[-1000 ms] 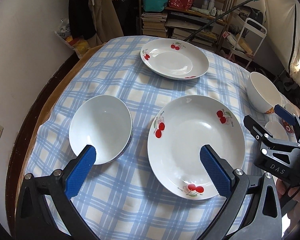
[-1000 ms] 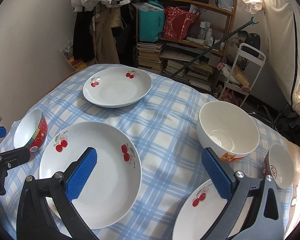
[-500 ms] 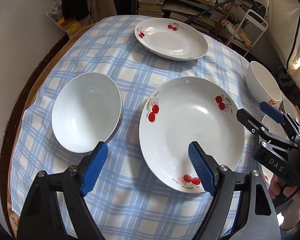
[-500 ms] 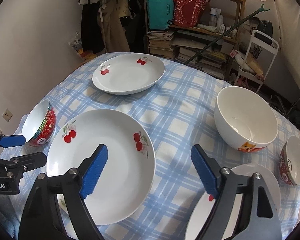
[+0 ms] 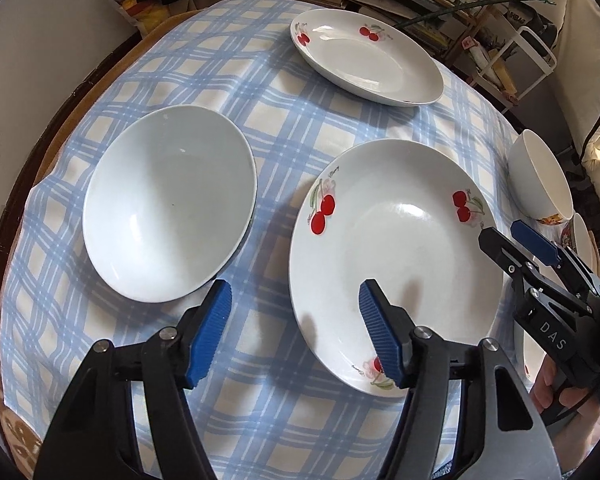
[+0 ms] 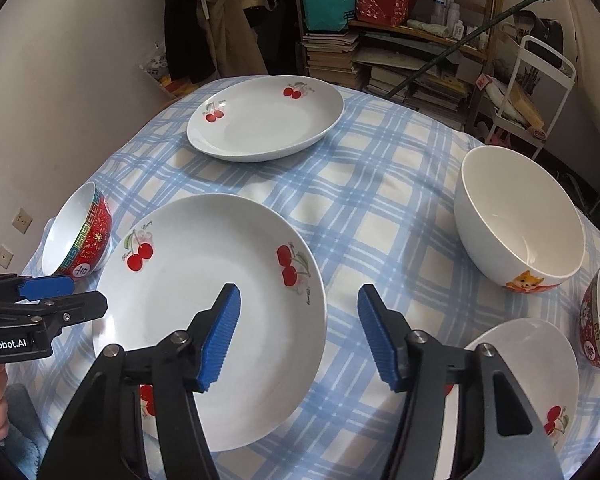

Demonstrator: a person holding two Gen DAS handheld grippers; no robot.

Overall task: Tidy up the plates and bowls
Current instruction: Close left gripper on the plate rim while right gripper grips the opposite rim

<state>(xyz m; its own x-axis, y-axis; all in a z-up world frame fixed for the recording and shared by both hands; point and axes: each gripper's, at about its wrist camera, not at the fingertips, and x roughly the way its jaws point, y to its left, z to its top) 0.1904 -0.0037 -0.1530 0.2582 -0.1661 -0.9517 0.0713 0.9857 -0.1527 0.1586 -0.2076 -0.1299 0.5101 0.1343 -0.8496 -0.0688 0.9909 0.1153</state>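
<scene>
Left wrist view: left tongs (image 5: 294,334) have just been closing but grip nothing, straddling the big cherry plate's (image 5: 396,240) near rim mid-surface. Right tongs (image 6: 298,336) likewise hang apart, maybe above cloth.

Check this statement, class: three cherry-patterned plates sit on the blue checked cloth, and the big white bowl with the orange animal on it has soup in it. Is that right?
One detail is wrong. The big white bowl with the orange animal is empty: the right wrist view looks straight into it and shows only bare white. The rest stands: three cherry-patterned plates sit on the blue checked cloth.
</scene>
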